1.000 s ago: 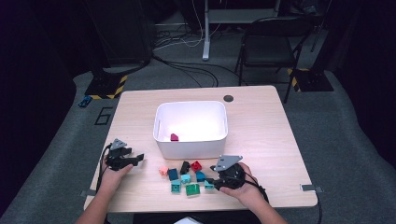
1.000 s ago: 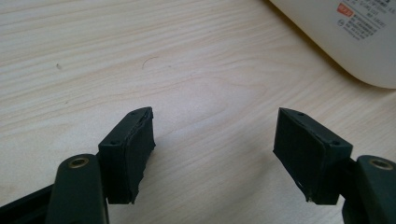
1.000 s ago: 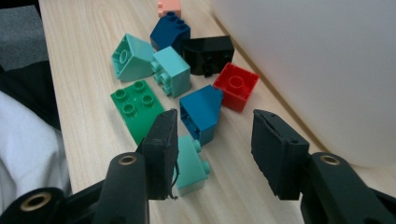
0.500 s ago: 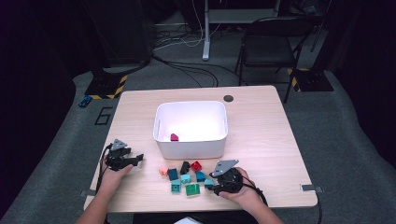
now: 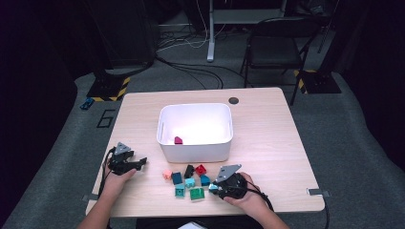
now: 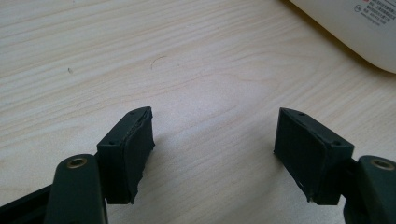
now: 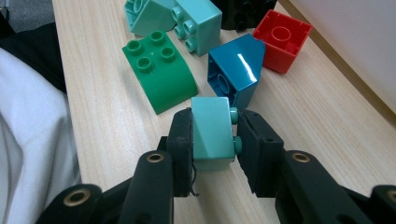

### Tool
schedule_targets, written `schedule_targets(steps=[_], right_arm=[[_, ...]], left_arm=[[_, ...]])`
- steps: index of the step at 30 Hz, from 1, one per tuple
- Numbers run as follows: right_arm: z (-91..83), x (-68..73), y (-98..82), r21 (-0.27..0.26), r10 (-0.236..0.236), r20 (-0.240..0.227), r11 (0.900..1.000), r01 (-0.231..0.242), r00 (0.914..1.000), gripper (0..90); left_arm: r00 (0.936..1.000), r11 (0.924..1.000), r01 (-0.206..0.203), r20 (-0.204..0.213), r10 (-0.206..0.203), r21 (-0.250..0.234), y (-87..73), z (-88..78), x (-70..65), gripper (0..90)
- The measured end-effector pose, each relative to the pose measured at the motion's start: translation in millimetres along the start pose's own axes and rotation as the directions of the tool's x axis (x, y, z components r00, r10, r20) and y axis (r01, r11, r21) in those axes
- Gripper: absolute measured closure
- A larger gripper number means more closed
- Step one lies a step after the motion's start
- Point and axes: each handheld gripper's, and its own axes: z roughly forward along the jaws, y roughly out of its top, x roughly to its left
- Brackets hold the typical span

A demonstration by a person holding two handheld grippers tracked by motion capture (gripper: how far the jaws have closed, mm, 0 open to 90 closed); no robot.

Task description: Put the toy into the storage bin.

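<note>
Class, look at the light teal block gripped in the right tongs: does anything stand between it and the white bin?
Yes. The blue block and red block lie on the table between the light teal block in the right tongs and the white bin; lifting over them should clear both.

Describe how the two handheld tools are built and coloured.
Both tools are black. The left tool and right tool each carry a grey three-cornered plate on top and trail a black cable. Their jaws end in flat black pads, with brass-coloured rivets at the linkages.
</note>
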Motion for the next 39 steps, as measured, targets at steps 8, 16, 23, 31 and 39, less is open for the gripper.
schedule_targets(steps=[8,16,23,31,39], right_arm=[[-8.5,-0.2,2.0,-0.008,0.023,-0.014,1.0,-0.023,0.9996,67.2],[-31.8,-3.0,13.0,-0.039,0.044,-0.015,0.998,-0.045,0.9989,67.2],[-54.1,-6.9,29.5,-0.052,0.046,-0.017,0.998,-0.046,0.9988,67.3],[-77.2,-12.6,53.9,-0.066,0.042,-0.027,0.997,-0.043,0.9988,67.2],[-102.6,-22.9,80.9,-0.097,0.038,-0.003,0.995,-0.038,0.9993,67.2]], left_arm=[[0.9999,0.9999,0.008,-0.008,-0.007,0.009,0.4,0.4,0.0,23.3],[0.9995,0.9995,0.016,-0.026,-0.015,0.028,0.9,1.0,0.4,16.4],[0.999,0.9994,0.025,-0.036,-0.025,0.022,0.8,1.8,-0.5,14.9],[0.9981,0.9988,0.042,-0.047,-0.041,0.026,1.6,-1.2,-0.8,21.6],[0.9949,0.9948,0.099,-0.018,-0.099,0.023,6.5,-6.5,-0.8,29.6]])
